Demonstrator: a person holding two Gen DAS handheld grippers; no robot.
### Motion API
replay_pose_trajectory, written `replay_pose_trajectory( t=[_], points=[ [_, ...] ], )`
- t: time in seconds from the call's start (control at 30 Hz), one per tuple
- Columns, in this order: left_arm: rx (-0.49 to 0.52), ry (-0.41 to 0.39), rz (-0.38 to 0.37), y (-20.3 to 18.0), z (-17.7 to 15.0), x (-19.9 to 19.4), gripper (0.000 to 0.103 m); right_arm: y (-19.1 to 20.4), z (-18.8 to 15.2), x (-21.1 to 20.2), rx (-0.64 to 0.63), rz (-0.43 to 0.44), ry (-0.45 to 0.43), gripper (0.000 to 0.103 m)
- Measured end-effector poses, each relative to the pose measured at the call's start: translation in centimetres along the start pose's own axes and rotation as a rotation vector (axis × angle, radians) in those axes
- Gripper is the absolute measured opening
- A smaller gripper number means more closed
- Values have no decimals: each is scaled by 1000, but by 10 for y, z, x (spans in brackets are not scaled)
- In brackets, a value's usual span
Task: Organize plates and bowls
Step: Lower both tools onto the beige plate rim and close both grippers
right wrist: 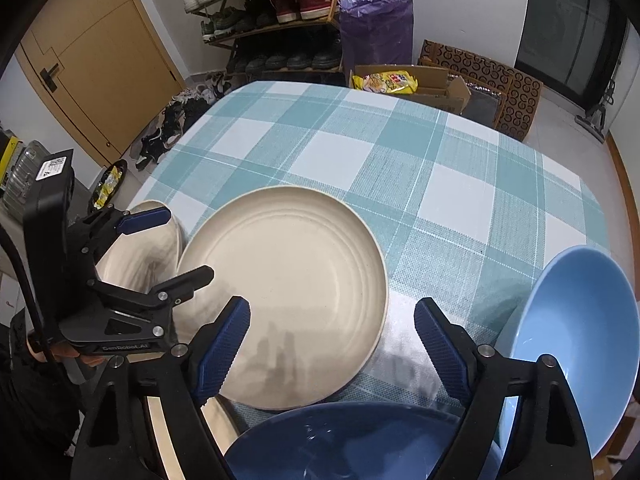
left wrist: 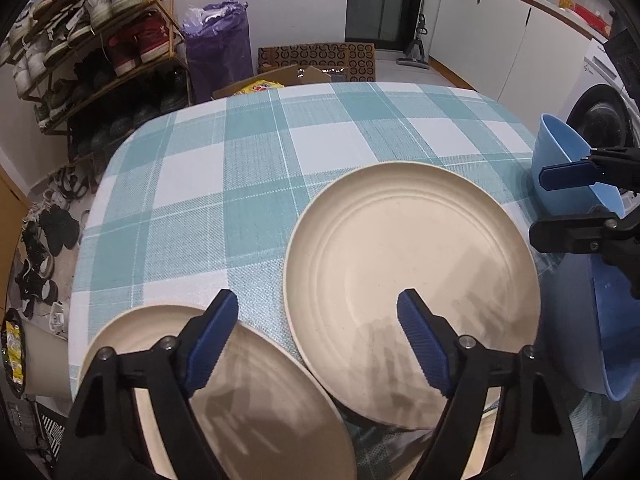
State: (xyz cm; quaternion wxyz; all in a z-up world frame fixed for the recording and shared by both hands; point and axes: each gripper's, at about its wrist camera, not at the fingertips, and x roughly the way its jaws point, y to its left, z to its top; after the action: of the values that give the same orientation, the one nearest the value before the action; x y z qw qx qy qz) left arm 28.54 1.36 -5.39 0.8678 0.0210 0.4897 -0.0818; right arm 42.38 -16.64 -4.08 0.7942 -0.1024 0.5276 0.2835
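**A:** What do you get off the left wrist?

**B:** I see the left gripper (left wrist: pixel 318 314) with its jaws standing well apart and nothing between the pads. One blue finger hangs over the near cream plate (left wrist: pixel 248 412), the other over the larger cream plate (left wrist: pixel 404 264) beside it. Both plates lie flat on the checked tablecloth (left wrist: pixel 248 160), rims touching or nearly so. At the right edge the right gripper (left wrist: pixel 560 200) sits over a light blue bowl (left wrist: pixel 556 148).

**A:** And the right wrist?

**B:** The right gripper (right wrist: pixel 332 328) is also spread wide and empty, above the cloth between the big cream plate (right wrist: pixel 288 280) and the light blue bowl (right wrist: pixel 580 340). A darker blue bowl (right wrist: pixel 360 444) sits right under me at the bottom edge. On the left I catch the left gripper (right wrist: pixel 176 240) over the small cream plate (right wrist: pixel 144 256). A shoe rack (right wrist: pixel 272 4) stands against the far wall.
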Motion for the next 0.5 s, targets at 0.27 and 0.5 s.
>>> replay_pose_trajectory(
  t=[0.27, 0.5],
  points=[
    [7, 40, -38, -5, -1, 8, 60, -4, 0, 17, 10, -16, 42, 84],
    [7, 40, -39, -8, 3, 14, 59, -6, 1, 26, 10, -17, 61, 74]
  ],
)
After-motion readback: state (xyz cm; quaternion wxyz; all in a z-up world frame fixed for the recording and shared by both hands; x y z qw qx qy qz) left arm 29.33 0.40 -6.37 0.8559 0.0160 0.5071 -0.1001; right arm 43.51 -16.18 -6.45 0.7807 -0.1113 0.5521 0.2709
